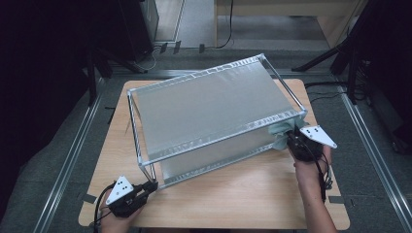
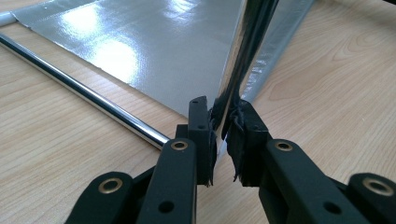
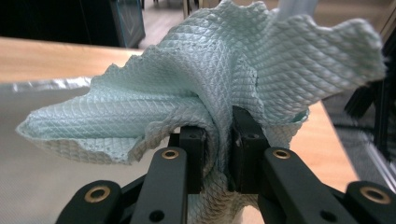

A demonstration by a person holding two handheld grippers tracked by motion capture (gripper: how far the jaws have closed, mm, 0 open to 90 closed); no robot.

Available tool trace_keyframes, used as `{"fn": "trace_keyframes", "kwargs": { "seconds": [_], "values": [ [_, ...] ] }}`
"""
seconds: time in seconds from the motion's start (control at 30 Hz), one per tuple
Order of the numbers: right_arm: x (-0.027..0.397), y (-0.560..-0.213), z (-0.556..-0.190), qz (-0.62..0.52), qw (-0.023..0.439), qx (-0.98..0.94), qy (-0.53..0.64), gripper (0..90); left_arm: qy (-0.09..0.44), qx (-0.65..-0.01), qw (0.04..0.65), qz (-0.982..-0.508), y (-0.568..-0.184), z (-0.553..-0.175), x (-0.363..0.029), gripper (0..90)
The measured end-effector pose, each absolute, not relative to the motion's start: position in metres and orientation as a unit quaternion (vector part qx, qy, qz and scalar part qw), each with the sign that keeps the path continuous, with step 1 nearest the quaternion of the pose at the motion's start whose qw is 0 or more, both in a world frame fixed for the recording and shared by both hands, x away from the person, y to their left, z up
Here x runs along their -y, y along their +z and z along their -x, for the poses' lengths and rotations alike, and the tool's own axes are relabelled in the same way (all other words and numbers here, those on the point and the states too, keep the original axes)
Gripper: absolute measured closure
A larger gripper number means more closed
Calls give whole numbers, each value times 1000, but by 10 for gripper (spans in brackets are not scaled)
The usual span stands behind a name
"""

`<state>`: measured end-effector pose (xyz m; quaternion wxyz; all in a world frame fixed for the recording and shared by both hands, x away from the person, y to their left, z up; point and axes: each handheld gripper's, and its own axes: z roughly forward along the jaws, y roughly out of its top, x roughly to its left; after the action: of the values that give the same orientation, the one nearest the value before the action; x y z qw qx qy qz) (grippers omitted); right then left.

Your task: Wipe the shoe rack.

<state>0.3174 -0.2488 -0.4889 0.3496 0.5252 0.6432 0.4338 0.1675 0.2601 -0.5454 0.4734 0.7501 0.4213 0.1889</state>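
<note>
Left tongs (image 1: pixel 145 187) at the near-left corner of the desk (image 1: pixel 252 194), clamped on the chrome leg (image 2: pixel 243 60) of the rack (image 1: pixel 214 109); in the left gripper view both pads press the leg just above the desk surface, with a chrome rail (image 2: pixel 88 98) running off along the wood. The rack lies tipped on its side, mid-desk, skewed to the edges, silver liner sheet (image 1: pixel 209 104) facing up and covering the shelf. Right tongs (image 1: pixel 294 138) at the rack's near-right corner, closed on a pale green waffle-weave cloth (image 3: pixel 210 88); cloth is bunched between the pads and flares out above them. In the high view the cloth (image 1: pixel 281 132) sits against the corner tube, touching the frame.
</note>
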Motion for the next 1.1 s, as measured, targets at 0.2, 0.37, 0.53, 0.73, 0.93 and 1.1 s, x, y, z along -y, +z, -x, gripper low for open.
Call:
{"fn": "trace_keyframes", "kwargs": {
  "seconds": [0.2,0.37,0.53,0.73,0.93,1.1],
  "values": [
    [246,-512,-325,-549,327,-662,392,782,189,-421,473,-751,-545,-168,-260,799],
    [247,-499,-322,-540,337,-652,412,783,187,-419,474,-751,-546,-168,-260,799],
    [248,-470,-312,-511,380,-623,454,787,187,-418,474,-752,-546,-167,-259,799],
    [247,-469,-313,-505,394,-623,448,790,187,-416,473,-754,-545,-167,-258,800],
    [244,-506,-324,-541,349,-659,388,788,187,-414,473,-755,-545,-167,-258,800],
    [251,-508,-326,-559,315,-659,391,794,186,-408,472,-759,-545,-167,-258,802]
  ]
}}
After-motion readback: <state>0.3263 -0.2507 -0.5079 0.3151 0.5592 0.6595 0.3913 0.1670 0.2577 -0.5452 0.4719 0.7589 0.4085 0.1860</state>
